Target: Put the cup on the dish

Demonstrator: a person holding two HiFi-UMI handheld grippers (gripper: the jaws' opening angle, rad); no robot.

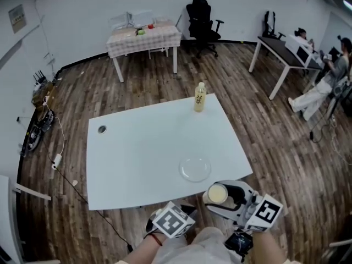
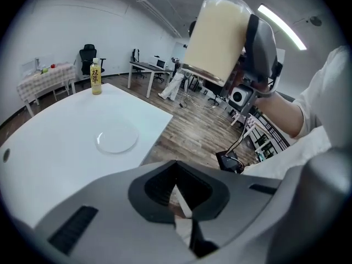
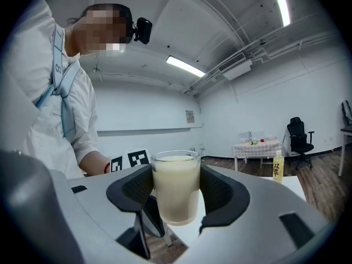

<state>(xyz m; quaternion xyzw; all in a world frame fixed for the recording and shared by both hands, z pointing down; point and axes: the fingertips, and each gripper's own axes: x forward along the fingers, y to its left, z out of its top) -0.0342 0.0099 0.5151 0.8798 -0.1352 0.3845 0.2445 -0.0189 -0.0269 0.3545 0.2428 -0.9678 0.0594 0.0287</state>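
Cup in transit: the right gripper (image 3: 176, 202) clamps the full cup (image 3: 175, 180) between its pads, upright, likely to avoid spilling, near the table's (image 1: 137, 147) front edge and just short of the empty dish (image 1: 194, 169). The left gripper (image 2: 179, 194), jaws closed on nothing, hangs alongside, seemingly unneeded.

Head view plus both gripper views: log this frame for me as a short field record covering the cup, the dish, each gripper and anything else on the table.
cup: clear cup of pale creamy liquid, held in the air, off the table's near edge
dish: clear dish, empty, near the table's front edge
right gripper: right gripper, jaws closed on the cup's sides
left gripper: left gripper, jaws together, nothing between them, held low by the person
table: white table
other item: yellow bottle, upright at the far edge
task state: cup not yet on the dish
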